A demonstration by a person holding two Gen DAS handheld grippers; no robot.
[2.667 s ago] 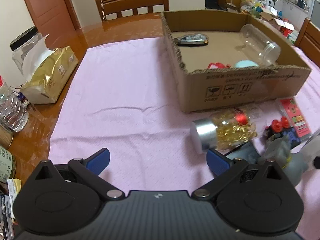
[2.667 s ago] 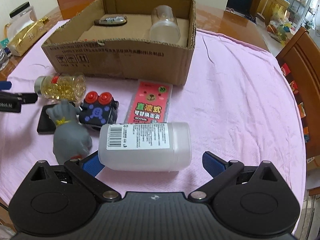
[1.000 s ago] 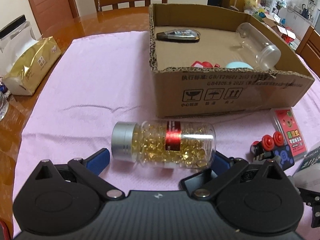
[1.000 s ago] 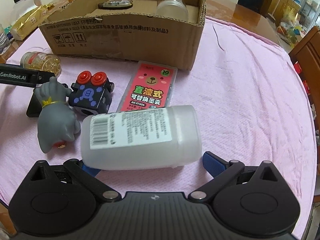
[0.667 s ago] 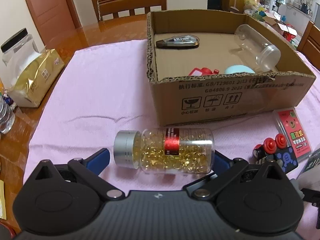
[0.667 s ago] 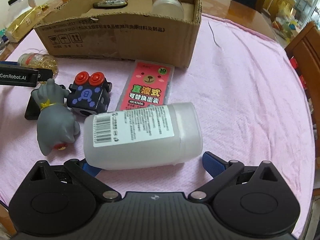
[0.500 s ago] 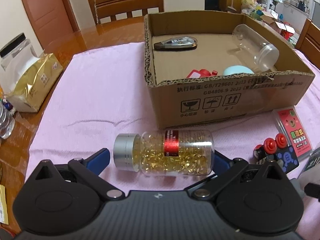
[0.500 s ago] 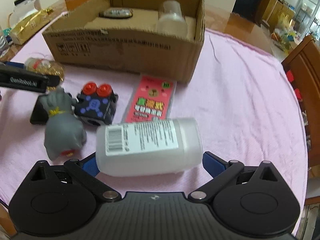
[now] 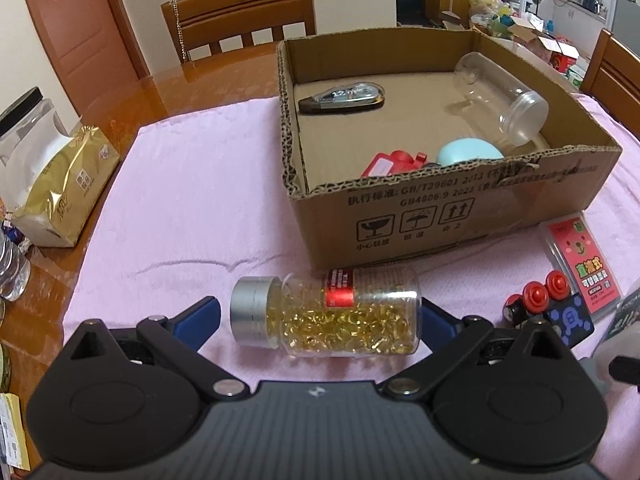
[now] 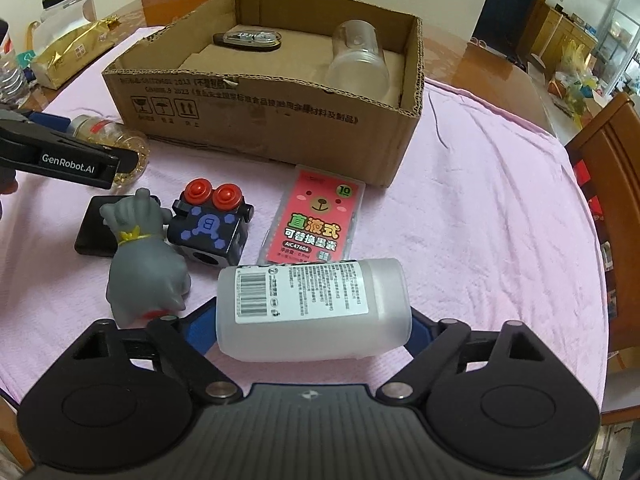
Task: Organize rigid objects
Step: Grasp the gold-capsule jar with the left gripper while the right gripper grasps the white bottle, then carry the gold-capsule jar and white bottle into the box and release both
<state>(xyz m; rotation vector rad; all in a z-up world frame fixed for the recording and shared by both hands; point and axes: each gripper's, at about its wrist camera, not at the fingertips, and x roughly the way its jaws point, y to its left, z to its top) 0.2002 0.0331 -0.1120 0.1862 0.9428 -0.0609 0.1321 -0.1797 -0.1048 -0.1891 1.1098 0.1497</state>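
Note:
My left gripper (image 9: 316, 318) is shut on a clear bottle of golden capsules (image 9: 332, 314) with a silver cap, held end to end just above the pink cloth, in front of the cardboard box (image 9: 460, 208). My right gripper (image 10: 312, 320) is shut on a frosted white plastic bottle (image 10: 316, 308) with a barcode label, lifted above the cloth. The box (image 10: 256, 116) holds a clear empty jar (image 9: 500, 96), a correction tape dispenser (image 9: 344, 98), a red item and a light blue item. The left gripper (image 10: 60, 152) shows at the left of the right wrist view.
On the cloth lie a grey toy figure (image 10: 144, 264), a dark blue cube with red buttons (image 10: 210, 226), a pink card pack (image 10: 316, 224) and a black flat item (image 10: 94, 230). A gold tissue pack (image 9: 64, 184) and a jar sit at the table's left edge. Wooden chairs surround the table.
Both grippers closed on their bottles and lifted them: the left took the capsule bottle, the right the white bottle. Both views rose, with more of the box interior showing.

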